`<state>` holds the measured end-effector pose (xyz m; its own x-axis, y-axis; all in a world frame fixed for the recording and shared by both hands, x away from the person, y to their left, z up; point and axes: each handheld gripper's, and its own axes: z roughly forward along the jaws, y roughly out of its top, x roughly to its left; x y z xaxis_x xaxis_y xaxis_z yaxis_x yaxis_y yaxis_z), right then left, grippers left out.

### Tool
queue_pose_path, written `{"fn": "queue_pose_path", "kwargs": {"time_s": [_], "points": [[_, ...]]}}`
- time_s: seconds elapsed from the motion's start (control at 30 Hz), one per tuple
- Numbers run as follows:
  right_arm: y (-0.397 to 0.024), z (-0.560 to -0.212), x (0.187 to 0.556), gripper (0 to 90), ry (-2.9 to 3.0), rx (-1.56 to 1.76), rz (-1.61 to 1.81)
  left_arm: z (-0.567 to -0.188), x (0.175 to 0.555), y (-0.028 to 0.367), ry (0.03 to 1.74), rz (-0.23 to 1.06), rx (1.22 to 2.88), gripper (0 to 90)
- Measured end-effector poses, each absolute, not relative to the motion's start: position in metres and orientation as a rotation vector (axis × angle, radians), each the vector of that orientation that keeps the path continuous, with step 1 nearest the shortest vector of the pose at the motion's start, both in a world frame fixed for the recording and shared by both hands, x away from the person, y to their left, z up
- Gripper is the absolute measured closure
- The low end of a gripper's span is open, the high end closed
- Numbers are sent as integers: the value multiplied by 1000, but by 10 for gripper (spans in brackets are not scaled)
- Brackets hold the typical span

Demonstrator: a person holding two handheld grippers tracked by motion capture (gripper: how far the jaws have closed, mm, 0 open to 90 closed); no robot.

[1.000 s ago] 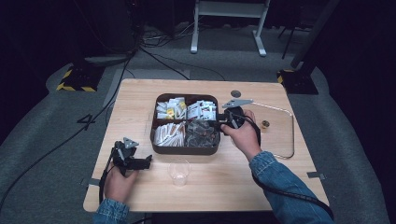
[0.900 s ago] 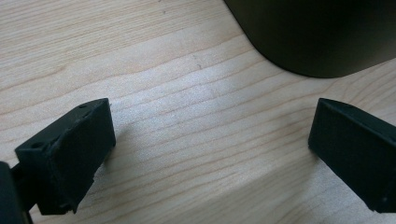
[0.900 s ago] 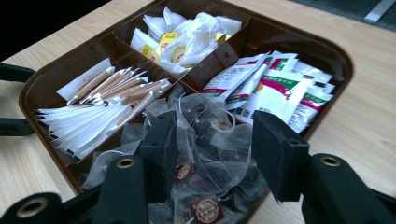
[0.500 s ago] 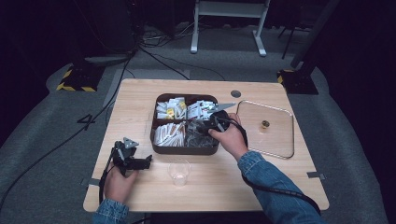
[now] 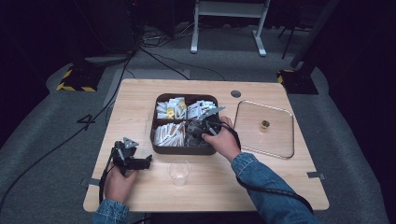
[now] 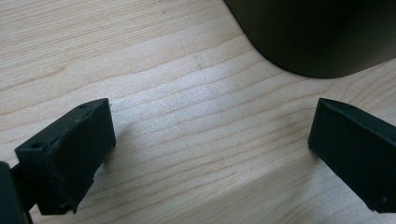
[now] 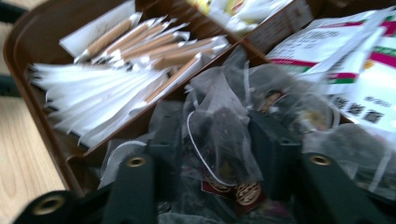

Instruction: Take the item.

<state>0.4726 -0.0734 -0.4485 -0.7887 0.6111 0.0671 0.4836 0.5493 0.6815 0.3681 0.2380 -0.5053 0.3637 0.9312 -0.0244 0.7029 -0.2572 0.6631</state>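
While left gripper (image 5: 140, 162) idles wide open, empty, right gripper (image 7: 215, 140) since a second ago crossed from tray's edge down into its near compartment; jaws have just been closing, tea bag (image 7: 219, 135) between them, grip unconfirmed. Pickup likely under way.

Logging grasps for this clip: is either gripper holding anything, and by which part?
The right gripper has its closing jaws around a clear tea-bag sachet, at mid-body; a firm hold cannot be told. The left gripper holds nothing.

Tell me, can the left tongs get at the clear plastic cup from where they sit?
Probably yes. The left tongs rest open on the table, and the clear plastic cup stands just beside them with bare wood between.
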Motion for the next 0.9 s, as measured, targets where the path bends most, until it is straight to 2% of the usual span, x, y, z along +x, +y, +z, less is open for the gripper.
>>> {"fn": "queue_pose_path", "kwargs": {"time_s": [0.17, 0.9], "points": [[-72, -446, 472, 751, 2594, 889, 998, -505, 368, 238, 1409, 506, 2044, 9], [-86, -417, 467, 755, 2478, 927, 1223, -505, 368, 238, 1409, 506, 2044, 9]]}}
